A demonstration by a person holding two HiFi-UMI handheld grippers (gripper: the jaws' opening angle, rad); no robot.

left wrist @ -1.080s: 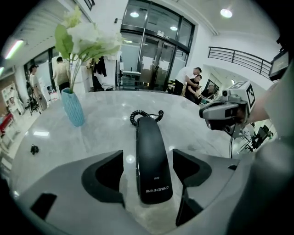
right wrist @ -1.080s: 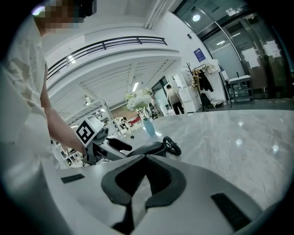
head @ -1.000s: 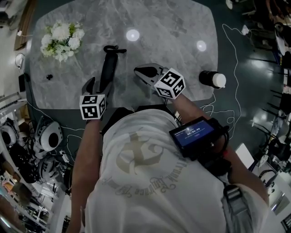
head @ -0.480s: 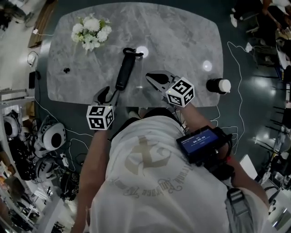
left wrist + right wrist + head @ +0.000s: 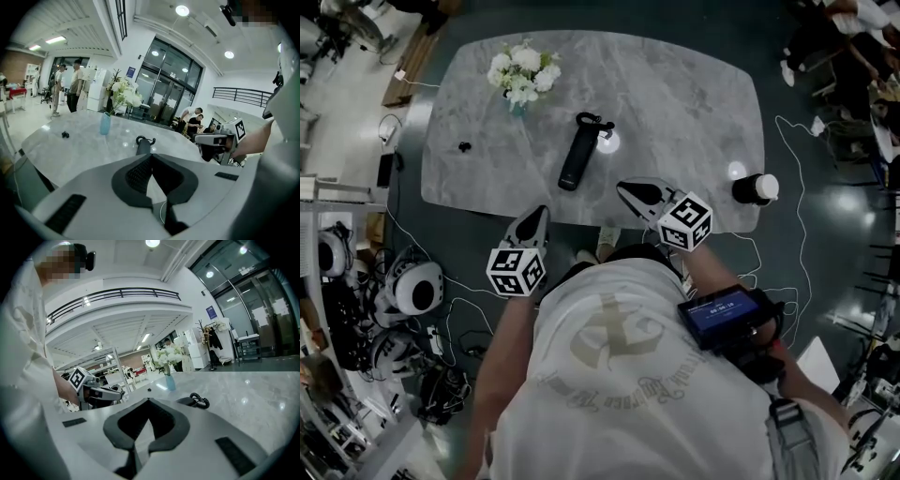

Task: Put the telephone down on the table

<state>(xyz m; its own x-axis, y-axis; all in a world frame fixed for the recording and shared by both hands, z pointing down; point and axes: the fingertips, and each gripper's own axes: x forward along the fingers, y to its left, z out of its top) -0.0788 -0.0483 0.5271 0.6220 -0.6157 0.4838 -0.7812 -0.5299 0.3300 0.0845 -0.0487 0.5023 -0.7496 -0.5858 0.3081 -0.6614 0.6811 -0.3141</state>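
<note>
On the counter the telephone lies near the middle and bars the straight way across. The flowers stand at 11 o'clock, a small dark thing lies at 9, and a dark bottle stands at 4, by the edge. From 12 to 3 o'clock the surface is free.

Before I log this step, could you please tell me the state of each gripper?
Left gripper: just closed, nothing between its jaws.
Right gripper: closed, empty.
</note>
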